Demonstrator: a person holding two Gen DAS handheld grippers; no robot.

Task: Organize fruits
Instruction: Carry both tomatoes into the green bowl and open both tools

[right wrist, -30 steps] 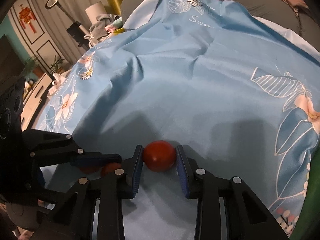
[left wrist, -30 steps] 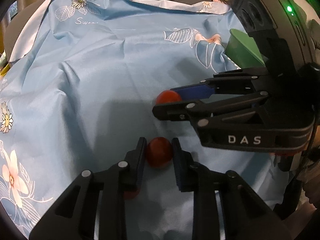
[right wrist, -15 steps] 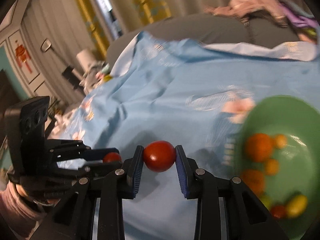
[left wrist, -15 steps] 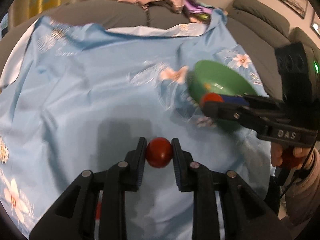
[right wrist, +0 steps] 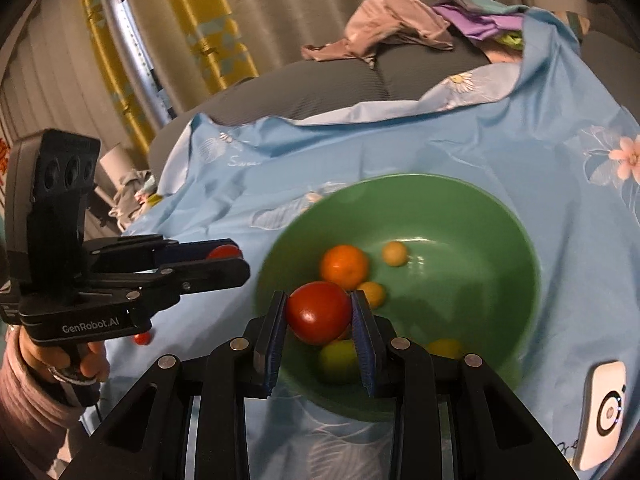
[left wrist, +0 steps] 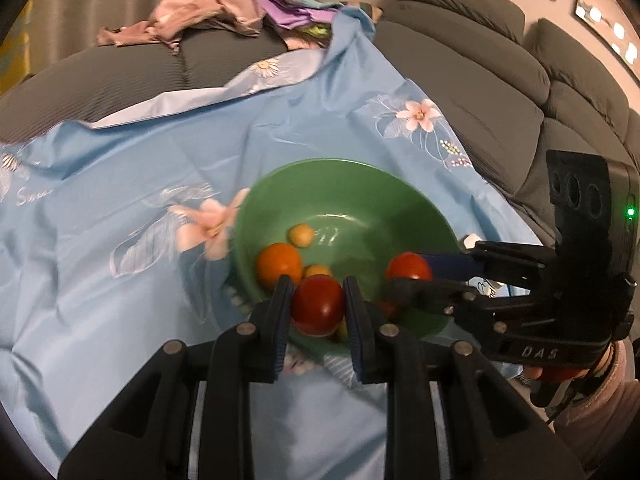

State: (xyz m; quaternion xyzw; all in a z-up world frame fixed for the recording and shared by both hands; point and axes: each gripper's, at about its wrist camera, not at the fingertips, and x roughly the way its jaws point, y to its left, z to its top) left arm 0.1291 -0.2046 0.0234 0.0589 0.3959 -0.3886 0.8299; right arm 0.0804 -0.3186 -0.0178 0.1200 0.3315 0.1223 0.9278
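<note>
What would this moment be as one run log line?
left tool: shut on red tomato | right tool: shut on red tomato | both beside round green bowl holding fruit

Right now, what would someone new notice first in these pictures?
The green bowl on the blue floral cloth, holding an orange and small yellow fruits. Then the two red tomatoes, one pinched in each gripper: the left gripper and the right gripper, both beside the bowl's near rim.

Dim, warm indoor light; motion blur on green bowl (left wrist: 352,192) rim and cloth print; strong fisheye curving with dark vignetted corners.
</note>
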